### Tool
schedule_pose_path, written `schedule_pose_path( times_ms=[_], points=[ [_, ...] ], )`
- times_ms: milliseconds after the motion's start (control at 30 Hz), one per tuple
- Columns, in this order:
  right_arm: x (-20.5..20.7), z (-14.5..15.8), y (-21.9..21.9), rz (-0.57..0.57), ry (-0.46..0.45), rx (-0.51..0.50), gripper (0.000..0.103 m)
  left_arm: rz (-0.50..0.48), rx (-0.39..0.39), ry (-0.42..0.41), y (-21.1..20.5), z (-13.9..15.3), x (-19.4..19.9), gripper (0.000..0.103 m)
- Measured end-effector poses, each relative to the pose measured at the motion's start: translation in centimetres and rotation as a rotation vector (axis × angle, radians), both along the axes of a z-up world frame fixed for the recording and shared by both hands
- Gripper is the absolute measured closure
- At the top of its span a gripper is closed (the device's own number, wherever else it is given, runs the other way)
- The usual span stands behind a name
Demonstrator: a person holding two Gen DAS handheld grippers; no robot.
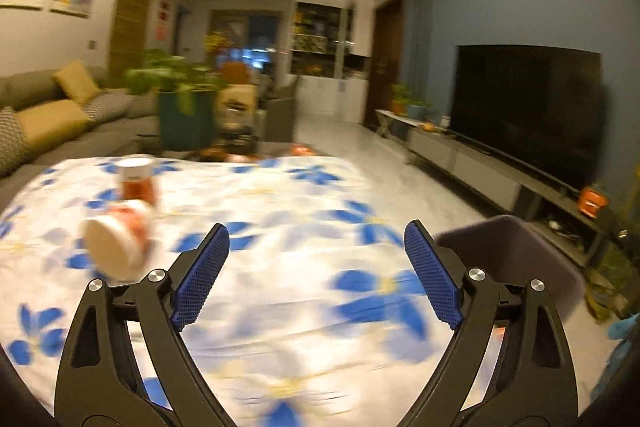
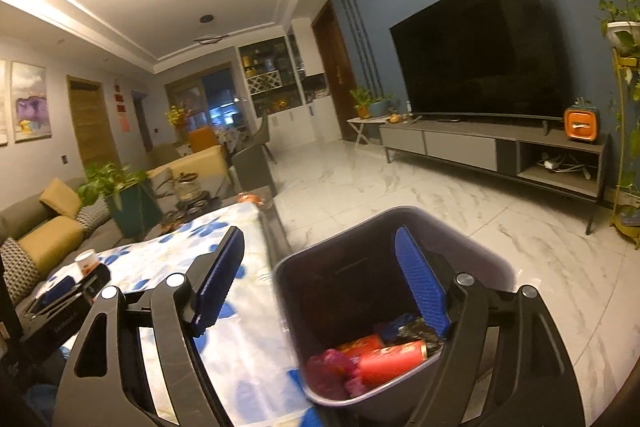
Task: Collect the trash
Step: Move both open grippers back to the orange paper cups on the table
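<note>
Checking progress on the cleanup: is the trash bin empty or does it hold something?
Not empty. The trash bin holds a red can and crumpled wrappers at its bottom.

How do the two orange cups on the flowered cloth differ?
The nearer cup lies tipped on its side, its pale round end facing the camera; the farther cup stands upright. The nearer one looks larger, being closer. Both are orange and white and blurred, resting on the cloth.

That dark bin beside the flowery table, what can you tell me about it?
The dark grey plastic bin is a squarish, open-topped tub with rounded corners and no lid in sight. It stands on the pale marble floor, close against the edge of the table with the blue-flowered cloth. Inside lie red cans, something pink and crumpled, and dark wrappers. The right claw hangs open above it, holding nothing.
</note>
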State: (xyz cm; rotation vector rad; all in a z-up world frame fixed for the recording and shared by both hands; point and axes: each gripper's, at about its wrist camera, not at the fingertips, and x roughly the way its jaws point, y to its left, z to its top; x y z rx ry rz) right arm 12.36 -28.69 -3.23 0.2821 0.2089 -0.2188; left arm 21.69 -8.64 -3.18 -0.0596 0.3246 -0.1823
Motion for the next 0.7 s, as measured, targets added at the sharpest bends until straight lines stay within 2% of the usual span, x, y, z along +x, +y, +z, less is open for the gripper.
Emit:
schedule_pose_path(
  times_ms=[233,367,500,700],
  points=[
    [0.8,0.1,4.8,0.094,-0.013,-0.003,0.027,0.203,-0.039,0.035,8.3,-0.9,0.2,0.015],
    [1.5,0.3,7.5,0.146,-0.015,-0.013,0.027,0.252,-0.070,0.065,11.7,-1.4,1.3,0.016],
    [2.4,0.6,10.3,0.196,-0.016,-0.031,0.027,0.249,-0.089,0.100,13.5,-1.9,2.3,0.028],
    [3.3,0.6,12.6,0.243,-0.011,-0.046,0.027,0.205,-0.101,0.173,13.7,-3.0,4.5,0.048]
  ],
)
